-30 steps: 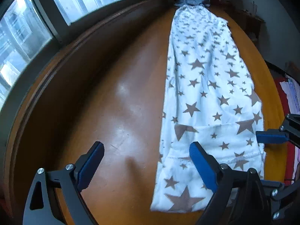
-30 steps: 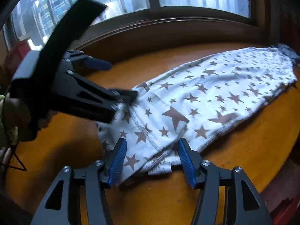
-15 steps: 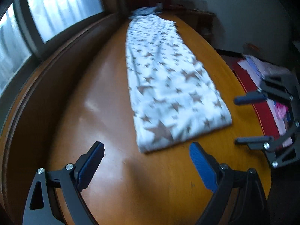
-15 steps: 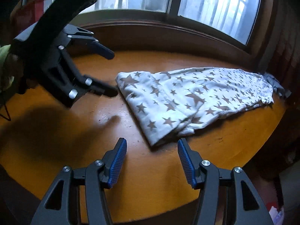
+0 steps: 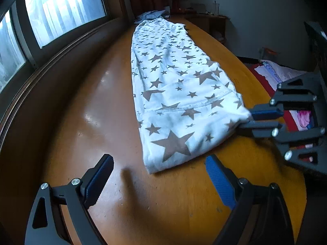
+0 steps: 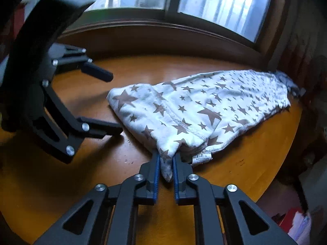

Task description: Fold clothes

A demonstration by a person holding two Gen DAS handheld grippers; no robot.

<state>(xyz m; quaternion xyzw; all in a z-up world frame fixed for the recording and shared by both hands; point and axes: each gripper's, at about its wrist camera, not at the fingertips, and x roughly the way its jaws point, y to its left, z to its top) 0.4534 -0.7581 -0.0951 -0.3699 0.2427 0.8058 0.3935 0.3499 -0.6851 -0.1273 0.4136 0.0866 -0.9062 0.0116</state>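
A white garment with brown stars [image 5: 175, 77] lies folded lengthwise along the orange wooden table [image 5: 98, 110], its near end towards me. My right gripper [image 6: 166, 159] is shut on the garment's near right corner [image 6: 166, 163]; in the left wrist view that right gripper [image 5: 250, 118] pinches the cloth from the right. My left gripper [image 5: 159, 177] stands open just short of the garment's near edge, with nothing between its fingers. In the right wrist view the left gripper [image 6: 114, 104] hangs open beside the garment's [image 6: 204, 110] left corner.
Windows [image 5: 61, 10] with a dark wooden sill run along the table's left side. A bluish cloth [image 5: 152, 15] lies past the garment's far end. A low cabinet [image 5: 206, 22] stands behind, and red and white fabrics [image 5: 273, 73] lie off the table's right edge.
My right gripper went from open and back from the cloth to shut on the garment's near right corner. My left gripper came back close to the near edge, still open.
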